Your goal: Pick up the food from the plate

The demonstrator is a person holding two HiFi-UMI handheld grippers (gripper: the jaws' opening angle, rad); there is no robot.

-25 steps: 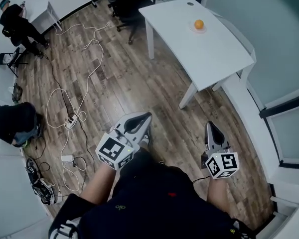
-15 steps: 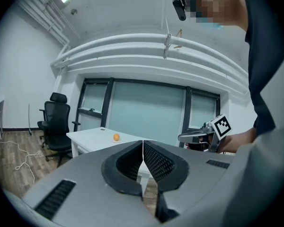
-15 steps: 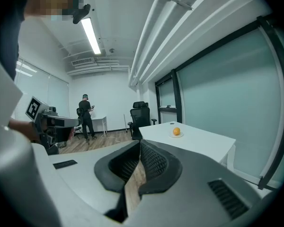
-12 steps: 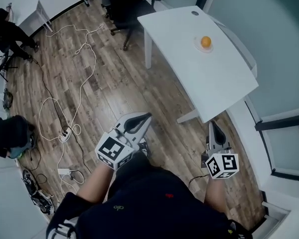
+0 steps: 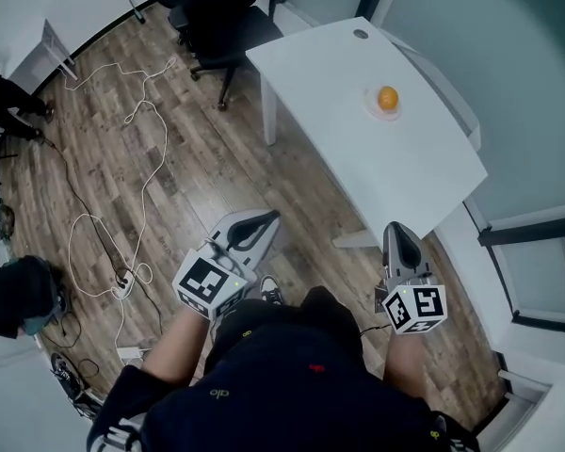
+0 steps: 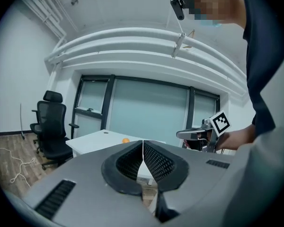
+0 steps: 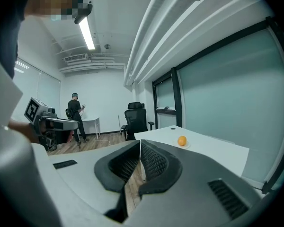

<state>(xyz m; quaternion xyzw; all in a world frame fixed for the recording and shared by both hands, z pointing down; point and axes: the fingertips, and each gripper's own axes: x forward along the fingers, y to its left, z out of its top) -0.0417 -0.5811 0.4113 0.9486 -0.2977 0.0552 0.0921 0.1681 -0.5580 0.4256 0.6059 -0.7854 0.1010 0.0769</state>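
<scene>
The orange [image 5: 387,98], round, sits on a small plate [image 5: 372,109] near the table's [image 5: 358,168] window-side edge, toward its far corner. The left gripper [image 5: 271,217] and right gripper [image 5: 396,227] hover off the table's near end, jaws pressed together, holding nothing

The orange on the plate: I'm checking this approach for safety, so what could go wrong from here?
1. The left gripper and right gripper are both shut; reaching the orange that way may nudge it off its plate.
2. The right gripper is near the table's corner and could knock it.
3. Loose cables on the floor to the person's left could trip them.
</scene>
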